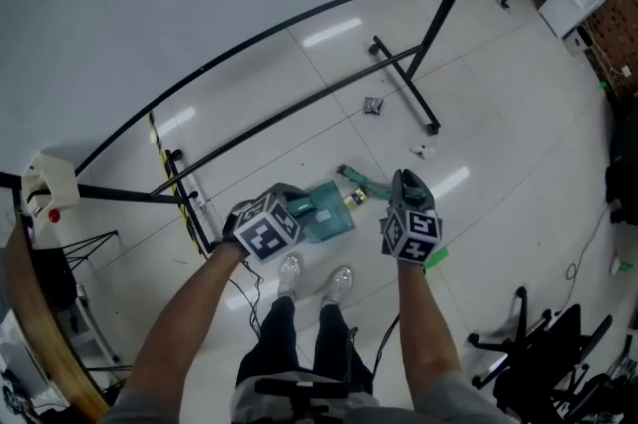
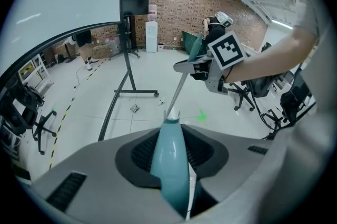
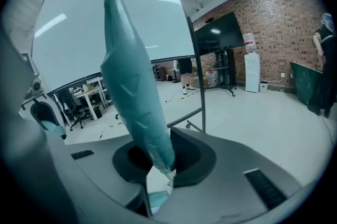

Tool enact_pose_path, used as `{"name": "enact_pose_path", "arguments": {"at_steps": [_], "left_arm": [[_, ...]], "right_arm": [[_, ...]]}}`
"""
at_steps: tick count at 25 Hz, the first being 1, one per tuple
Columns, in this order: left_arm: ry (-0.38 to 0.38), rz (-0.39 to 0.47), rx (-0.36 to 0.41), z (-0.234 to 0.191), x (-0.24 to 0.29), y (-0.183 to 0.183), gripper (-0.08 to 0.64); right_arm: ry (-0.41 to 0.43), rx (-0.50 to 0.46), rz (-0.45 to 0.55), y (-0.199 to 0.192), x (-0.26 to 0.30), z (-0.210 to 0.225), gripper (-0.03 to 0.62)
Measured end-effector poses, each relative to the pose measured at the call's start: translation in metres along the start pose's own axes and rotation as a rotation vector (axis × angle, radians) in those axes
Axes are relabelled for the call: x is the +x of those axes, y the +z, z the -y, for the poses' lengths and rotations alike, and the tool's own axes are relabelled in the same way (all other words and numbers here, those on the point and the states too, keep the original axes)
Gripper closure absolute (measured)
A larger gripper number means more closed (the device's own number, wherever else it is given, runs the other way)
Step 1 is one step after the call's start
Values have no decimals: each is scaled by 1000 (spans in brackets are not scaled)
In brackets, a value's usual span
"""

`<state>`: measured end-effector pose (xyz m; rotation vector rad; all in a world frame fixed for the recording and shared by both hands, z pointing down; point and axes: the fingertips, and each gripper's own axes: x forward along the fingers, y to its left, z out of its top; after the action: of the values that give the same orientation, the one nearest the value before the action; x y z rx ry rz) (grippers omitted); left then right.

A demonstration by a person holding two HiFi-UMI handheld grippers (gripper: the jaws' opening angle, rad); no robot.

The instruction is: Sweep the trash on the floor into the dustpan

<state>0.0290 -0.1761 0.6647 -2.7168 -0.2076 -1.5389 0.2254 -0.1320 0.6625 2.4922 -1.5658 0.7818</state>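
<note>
Seen from the head view, my left gripper (image 1: 299, 209) hangs over a teal dustpan (image 1: 329, 220) on the tiled floor. In the left gripper view it (image 2: 174, 167) is shut on the dustpan's teal handle (image 2: 169, 157). My right gripper (image 1: 404, 185) is shut on the broom's teal grip (image 3: 134, 86), which rises up and to the left in the right gripper view. The broom's metal pole (image 2: 178, 92) runs down from the right gripper (image 2: 204, 66). A teal part of the broom (image 1: 361, 183) lies low by the dustpan. Two bits of trash lie farther out: a crumpled piece (image 1: 373, 105) and a white piece (image 1: 421, 151).
A black wheeled stand (image 1: 404, 83) with a curved screen crosses the floor beyond the trash. Yellow-black tape (image 1: 169, 163) runs at the left. Office chairs (image 1: 538, 352) stand at the lower right, and a wooden table edge (image 1: 30, 312) at the left. My shoes (image 1: 314, 282) are just behind the dustpan.
</note>
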Motion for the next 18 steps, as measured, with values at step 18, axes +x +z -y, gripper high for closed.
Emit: {"name": "enact_pose_path", "arguments": {"at_steps": [18], "left_arm": [[-26,-4,54,8,-6,-6,439]], "right_arm": [[67,272,-100,-10,-31,-10,540]]}}
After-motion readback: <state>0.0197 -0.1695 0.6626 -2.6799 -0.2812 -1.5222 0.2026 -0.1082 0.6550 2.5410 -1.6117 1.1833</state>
